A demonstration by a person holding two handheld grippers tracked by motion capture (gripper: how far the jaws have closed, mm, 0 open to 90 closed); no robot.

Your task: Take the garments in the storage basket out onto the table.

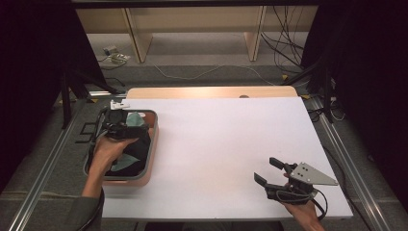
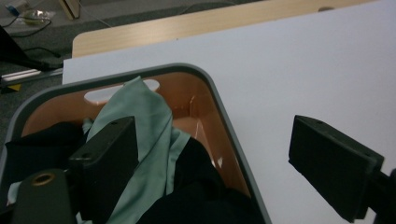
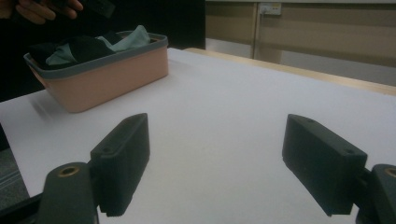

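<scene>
At the left of the high view sat a pink basket (image 1: 150,163) with a grey rim, near the left edge of the white bench (image 1: 226,144). It held a pale green cloth (image 1: 135,118) at its far end and black cloth (image 1: 137,151) beside and under it. The left tool (image 1: 126,126) hovered above the basket's far half, jaws spread with nothing between them; in the left gripper view one jaw hung over the green cloth (image 2: 149,140), the other over bare bench. At the lower right of the high view, the right tool (image 1: 265,170) rested just above the bench, jaws spread and empty, well apart from the basket (image 3: 107,77).
</scene>
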